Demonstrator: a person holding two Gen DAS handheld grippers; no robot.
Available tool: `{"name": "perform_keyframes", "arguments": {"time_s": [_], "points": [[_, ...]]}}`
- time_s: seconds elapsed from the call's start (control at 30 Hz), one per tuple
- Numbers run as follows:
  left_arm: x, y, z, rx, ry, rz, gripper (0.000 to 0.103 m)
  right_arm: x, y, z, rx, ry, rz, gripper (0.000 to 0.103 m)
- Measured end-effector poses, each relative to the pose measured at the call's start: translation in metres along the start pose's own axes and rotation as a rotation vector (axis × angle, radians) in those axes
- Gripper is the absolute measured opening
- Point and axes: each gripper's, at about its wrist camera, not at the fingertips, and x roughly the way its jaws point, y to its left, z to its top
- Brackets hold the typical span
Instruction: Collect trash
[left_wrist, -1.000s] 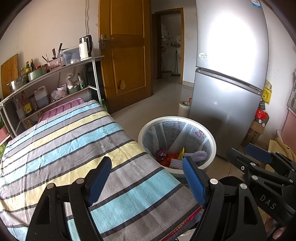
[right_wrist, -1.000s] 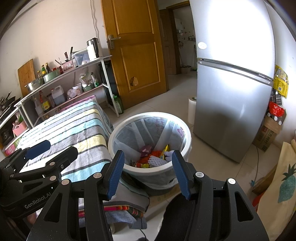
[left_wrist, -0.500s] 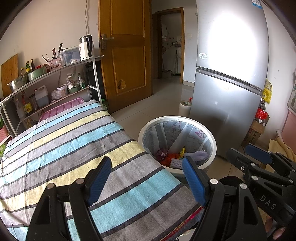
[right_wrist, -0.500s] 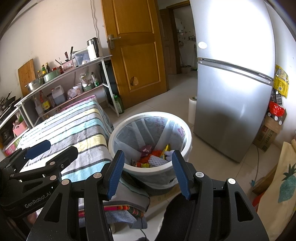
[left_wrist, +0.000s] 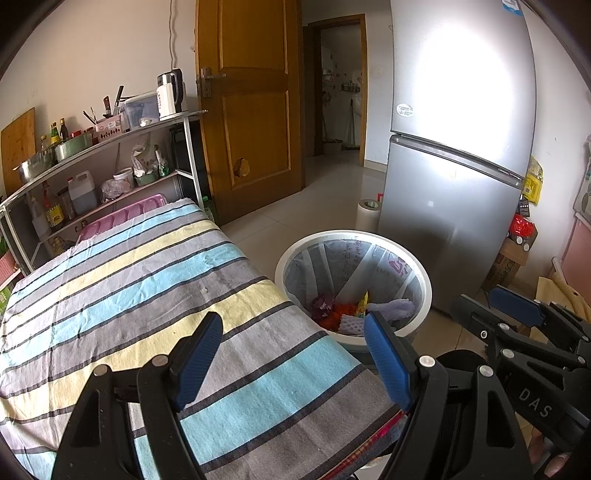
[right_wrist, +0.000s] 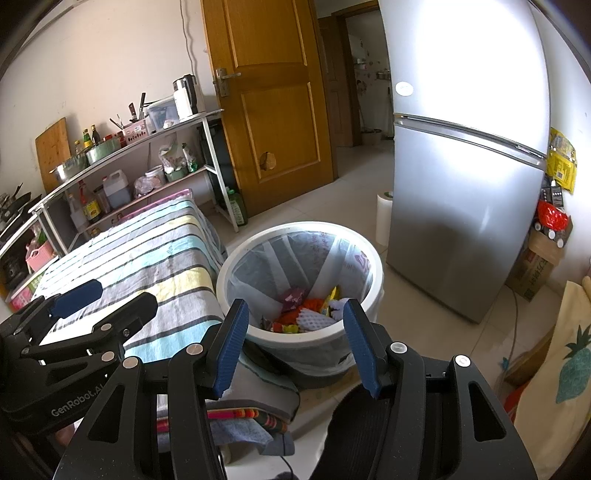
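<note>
A white trash bin with a grey liner stands on the floor beside the table's right end; it also shows in the right wrist view. Several pieces of trash lie inside it, red, purple, yellow and white. My left gripper is open and empty above the striped tablecloth near the table's right end. My right gripper is open and empty, just short of the bin's near rim. I see no trash on the cloth.
A silver fridge stands behind the bin with a paper roll at its foot. A metal shelf rack of kitchenware lines the left wall. A wooden door is at the back. Boxes and bags sit at the right.
</note>
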Motion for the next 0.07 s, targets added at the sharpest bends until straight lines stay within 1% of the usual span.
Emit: {"name": "perform_keyframes", "arguments": {"time_s": [0.07], "points": [[-0.0002, 0.0002, -0.0001, -0.001, 0.001, -0.002, 0.080, 0.0005, -0.0005, 0.0007, 0.000, 0.000, 0.001, 0.054]]}}
